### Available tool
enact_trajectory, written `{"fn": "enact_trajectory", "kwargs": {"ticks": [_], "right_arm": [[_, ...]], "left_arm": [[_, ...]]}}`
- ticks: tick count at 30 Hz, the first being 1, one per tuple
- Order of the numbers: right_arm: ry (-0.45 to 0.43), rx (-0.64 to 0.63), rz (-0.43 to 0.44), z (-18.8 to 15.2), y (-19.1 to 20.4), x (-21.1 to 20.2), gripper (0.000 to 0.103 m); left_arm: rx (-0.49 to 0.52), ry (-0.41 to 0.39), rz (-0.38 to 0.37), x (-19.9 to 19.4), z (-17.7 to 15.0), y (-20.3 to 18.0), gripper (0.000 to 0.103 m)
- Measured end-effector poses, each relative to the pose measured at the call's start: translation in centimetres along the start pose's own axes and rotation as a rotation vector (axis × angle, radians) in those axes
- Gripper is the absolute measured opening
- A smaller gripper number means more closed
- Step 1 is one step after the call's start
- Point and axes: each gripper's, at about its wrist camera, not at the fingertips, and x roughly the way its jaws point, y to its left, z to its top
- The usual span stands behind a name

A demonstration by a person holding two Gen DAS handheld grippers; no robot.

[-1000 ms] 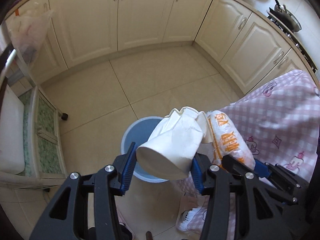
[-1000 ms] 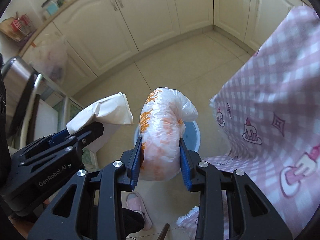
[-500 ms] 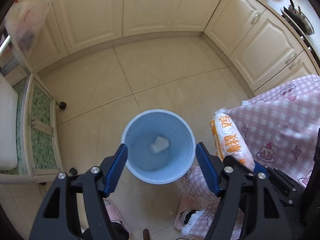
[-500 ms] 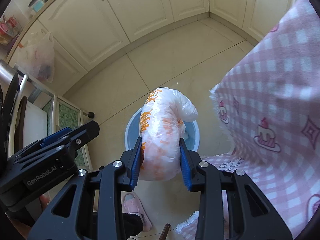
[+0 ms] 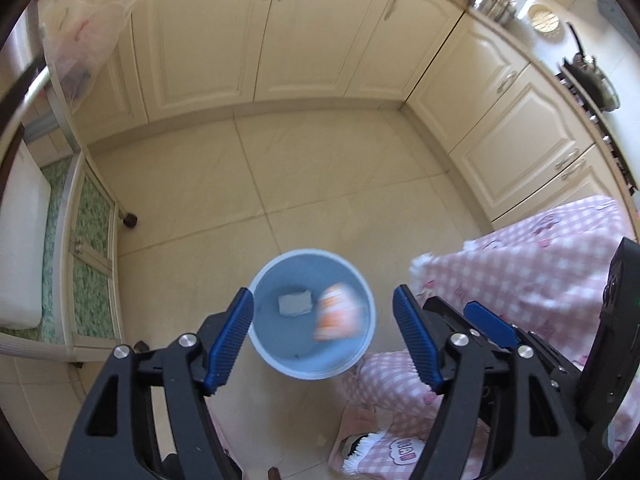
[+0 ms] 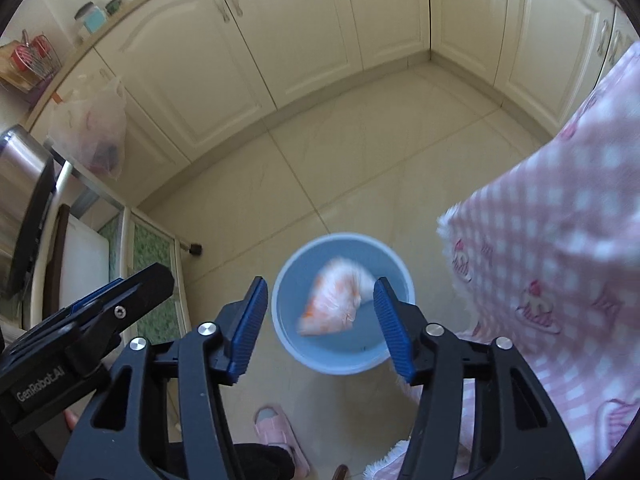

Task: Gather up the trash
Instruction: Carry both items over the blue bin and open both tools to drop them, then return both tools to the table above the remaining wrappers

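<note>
My right gripper (image 6: 318,326) is opening, nothing pinched; left gripper (image 5: 322,338) gapes empty. The bag (image 6: 334,298) blurs low-centre above the bin (image 6: 288,280); it may snag the rim.

Floor (image 5: 312,176) beyond blue bin (image 5: 362,354) open — pink checked cloth (image 5: 532,276) crowds its right side.

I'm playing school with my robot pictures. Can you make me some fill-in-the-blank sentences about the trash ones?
1. The bin on the floor is coloured ____.
2. The blurry orange-and-white bag is inside the ____.
3. The left gripper holds ____.
4. The tablecloth has a pink and white ____ pattern.

Answers: blue; bin; nothing; checked
</note>
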Motion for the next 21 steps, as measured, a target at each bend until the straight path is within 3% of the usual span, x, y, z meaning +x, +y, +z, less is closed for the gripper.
{"fn": "enact_trajectory", "kwargs": {"ticks": [7, 13, 17, 21], "right_arm": [[-0.163, -0.005, -0.061, -0.7, 0.2, -9.0, 0.055], [-0.354, 0.016, -0.132, -2.9, -1.7, -19.1, 0.056], [-0.459, 0.046, -0.210, -5.4, -4.6, -25.2, 0.056], [-0.501, 0.109, -0.274, -7.9, -8.9, -29.2, 0.056]], "left_arm": [[0.045, -0.107, -0.083, -6.8, -0.3, -3.0, 0.071], [0.149, -0.210, -0.169, -13.4, -2.3, -8.3, 0.073], [0.238, -0.247, -0.239, -16.7, -4.4, -12.8, 0.075], [0.348, -0.240, -0.306, -18.4, -6.8, -18.1, 0.076]]}}
